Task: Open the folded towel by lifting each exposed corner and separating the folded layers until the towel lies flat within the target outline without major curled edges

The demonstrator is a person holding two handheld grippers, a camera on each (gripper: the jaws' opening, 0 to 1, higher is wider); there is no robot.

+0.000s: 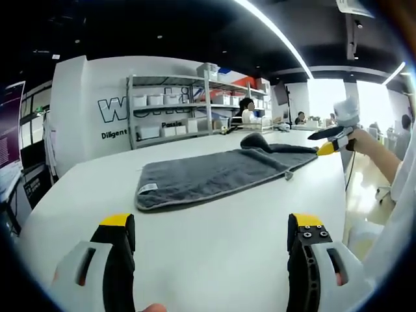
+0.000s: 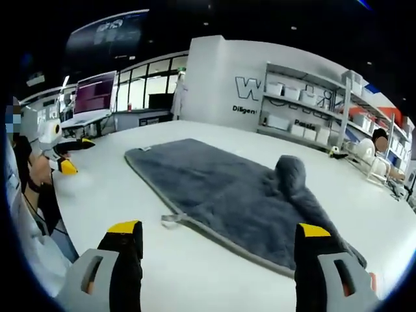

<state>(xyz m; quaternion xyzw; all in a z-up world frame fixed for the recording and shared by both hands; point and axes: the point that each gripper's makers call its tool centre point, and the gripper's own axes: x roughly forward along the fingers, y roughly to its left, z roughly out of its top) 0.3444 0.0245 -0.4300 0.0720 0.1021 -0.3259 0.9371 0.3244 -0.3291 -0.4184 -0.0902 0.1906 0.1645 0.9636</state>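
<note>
Two hand-held grippers, left hand-held gripper [image 1: 211,237] and right hand-held gripper [image 2: 221,247], hang spread wide, pinching nothing. The grey towel [image 2: 221,188] lies mostly flat on the white counter [image 1: 214,260] at twelve o'clock, one end bunched, likely needing smoothing.

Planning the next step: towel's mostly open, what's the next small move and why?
Probably take the right claw to the raised bunched hump of the grey terry towel, pinch it and draw it outward. The rest lies flat on the white table; both claws are open and hold nothing.
</note>
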